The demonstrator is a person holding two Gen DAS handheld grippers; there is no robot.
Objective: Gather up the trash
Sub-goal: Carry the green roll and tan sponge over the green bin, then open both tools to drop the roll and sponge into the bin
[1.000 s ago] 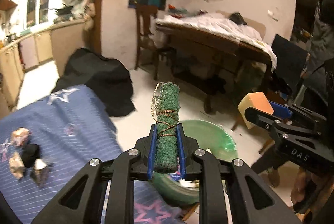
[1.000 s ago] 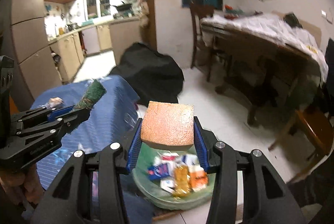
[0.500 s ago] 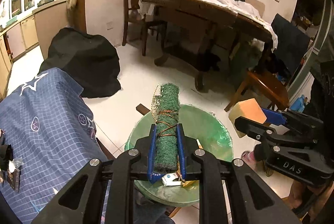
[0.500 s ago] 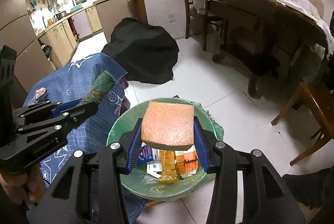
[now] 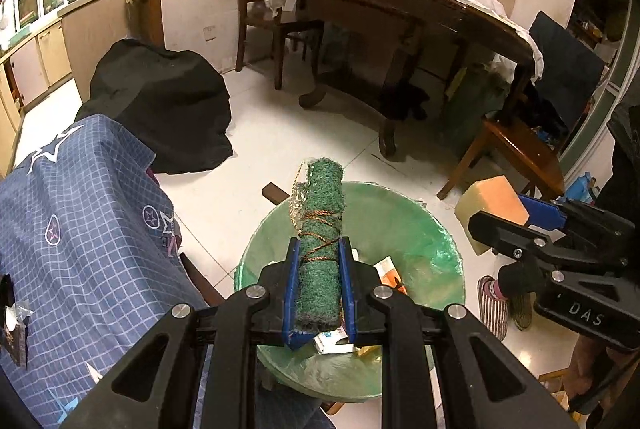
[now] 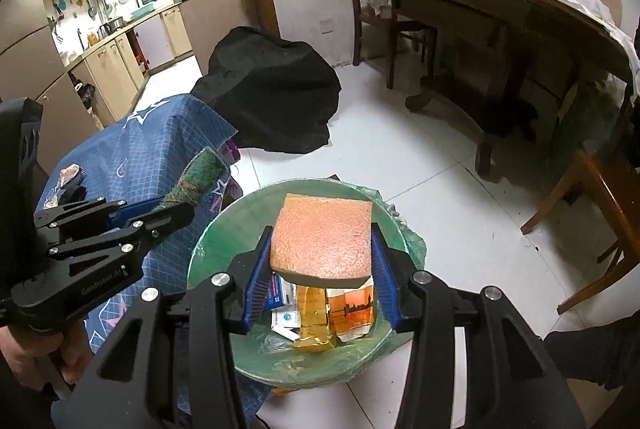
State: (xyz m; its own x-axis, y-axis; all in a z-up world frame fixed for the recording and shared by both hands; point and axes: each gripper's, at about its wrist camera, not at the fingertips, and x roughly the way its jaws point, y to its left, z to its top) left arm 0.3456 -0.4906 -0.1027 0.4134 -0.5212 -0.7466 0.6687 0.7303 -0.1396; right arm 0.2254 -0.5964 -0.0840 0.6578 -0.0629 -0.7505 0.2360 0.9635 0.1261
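Observation:
My left gripper (image 5: 319, 249) is shut on a rolled green scouring pad (image 5: 321, 217) tied with brown string, held over the green-lined trash bin (image 5: 420, 229). In the right wrist view the same pad (image 6: 200, 177) sticks out of the left gripper (image 6: 176, 205), just left of the bin's rim. My right gripper (image 6: 320, 241) is shut on an orange sponge (image 6: 322, 241), hanging over the bin (image 6: 212, 253), which holds wrappers and cartons (image 6: 320, 313). The sponge (image 5: 494, 205) and right gripper (image 5: 516, 221) also show at the right of the left wrist view.
A table under a blue star-patterned cloth (image 5: 72, 229) stands left of the bin, with small scraps of trash (image 6: 68, 177) on it. A black covered heap (image 5: 160, 109) lies on the white floor behind. A wooden dining table (image 5: 400, 1), chairs and a low stool (image 5: 516, 149) stand beyond.
Both grippers have come down and forward, from beside the blue table to above the bin. Each still holds its piece; the bin now fills the view under them.

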